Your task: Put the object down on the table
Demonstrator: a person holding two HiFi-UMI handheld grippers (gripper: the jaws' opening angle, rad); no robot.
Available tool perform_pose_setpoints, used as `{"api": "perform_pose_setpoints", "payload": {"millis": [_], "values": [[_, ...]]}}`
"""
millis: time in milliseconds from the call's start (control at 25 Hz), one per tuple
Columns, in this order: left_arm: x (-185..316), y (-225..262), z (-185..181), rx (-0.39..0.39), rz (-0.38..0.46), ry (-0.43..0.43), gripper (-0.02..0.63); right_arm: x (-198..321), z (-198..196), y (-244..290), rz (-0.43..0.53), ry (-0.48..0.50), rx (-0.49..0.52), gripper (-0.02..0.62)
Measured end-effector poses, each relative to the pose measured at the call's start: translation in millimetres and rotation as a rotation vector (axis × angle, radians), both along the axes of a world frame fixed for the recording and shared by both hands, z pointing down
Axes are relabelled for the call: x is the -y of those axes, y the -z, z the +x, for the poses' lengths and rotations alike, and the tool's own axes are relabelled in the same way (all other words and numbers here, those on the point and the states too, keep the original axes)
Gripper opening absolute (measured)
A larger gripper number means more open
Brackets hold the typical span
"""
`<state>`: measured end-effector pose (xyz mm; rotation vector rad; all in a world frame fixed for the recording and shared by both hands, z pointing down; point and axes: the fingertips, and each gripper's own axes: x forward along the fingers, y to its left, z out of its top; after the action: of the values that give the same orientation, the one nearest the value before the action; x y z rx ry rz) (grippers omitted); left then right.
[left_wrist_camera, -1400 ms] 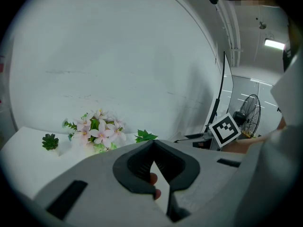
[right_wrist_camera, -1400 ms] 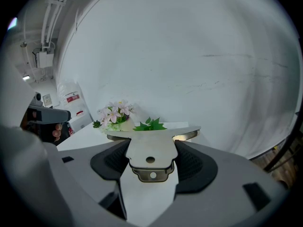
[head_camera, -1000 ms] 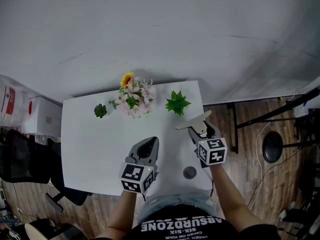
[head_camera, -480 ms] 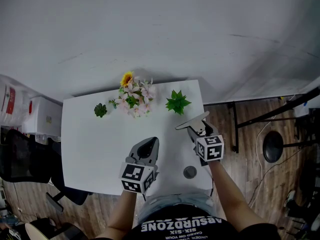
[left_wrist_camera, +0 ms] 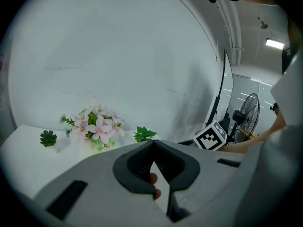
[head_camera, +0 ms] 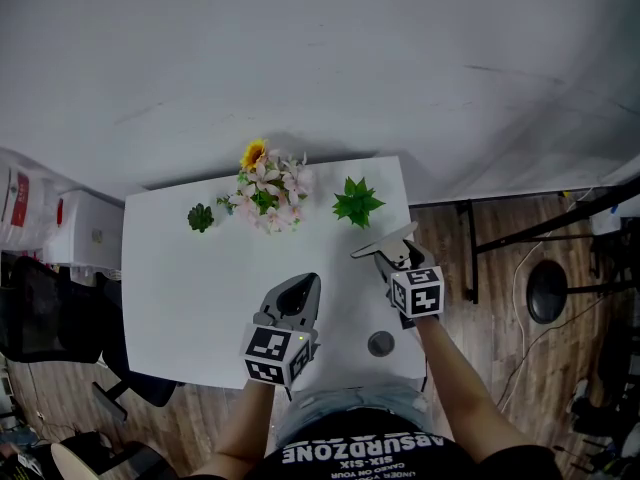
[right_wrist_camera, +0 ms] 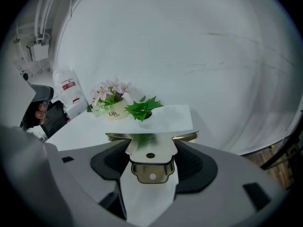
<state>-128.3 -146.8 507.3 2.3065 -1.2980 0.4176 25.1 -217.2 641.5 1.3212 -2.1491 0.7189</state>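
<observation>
Over the white surface's (head_camera: 190,288) right edge, a silver metal plate (right_wrist_camera: 151,148) is clamped by the right hand-held gripper (head_camera: 388,256); the left hand-held gripper (head_camera: 303,284) is closed.

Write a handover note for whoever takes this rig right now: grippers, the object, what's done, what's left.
Right gripper: shut on a flat shiny metal piece, held over the right side of the white table.
Left gripper: shut, nothing in it, over the table's near edge.
Done: the piece is in hand.
Left: lower it to bare table in front of the green plant, then open the jaws. The flowers stand further left.
</observation>
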Motion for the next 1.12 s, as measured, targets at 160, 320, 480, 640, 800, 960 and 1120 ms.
{"api": "perform_pose_setpoints", "payload": {"millis": [160,320,480,640,800,960,1120], "values": [[1.9,-1.4,-0.8,-0.002,-0.001,0.007,0.005,1.5,-0.3,-7.5,-0.013,0.003,-0.011,0.287],[3.6,-3.2,-1.6,-0.005,-0.002,0.012,0.005,3.7,-1.1,-16.1,-0.026,0.002,-0.022,0.287],[3.8,-3.1,-1.1,-0.008,-0.003,0.012,0.005,4.9,-1.7,-22.2,-0.038,-0.006,-0.029,0.287],[1.6,-4.8,-0.2,-0.004,-0.019,0.006,0.005,6.3,-0.6,-27.6,-0.046,-0.013,-0.038,0.287],[1.5,-5.3,-0.7,-0.006,-0.021,0.009,0.005,7.2,-1.2,-33.7,-0.052,-0.018,-0.049,0.287],[3.4,-4.7,-0.6,-0.008,-0.002,0.014,0.005,7.2,0.0,-39.6,-0.053,-0.019,-0.067,0.287],[5.0,-4.6,0.1,-0.008,0.003,0.014,0.005,7.6,1.3,-44.4,-0.06,-0.028,-0.079,0.287]]}}
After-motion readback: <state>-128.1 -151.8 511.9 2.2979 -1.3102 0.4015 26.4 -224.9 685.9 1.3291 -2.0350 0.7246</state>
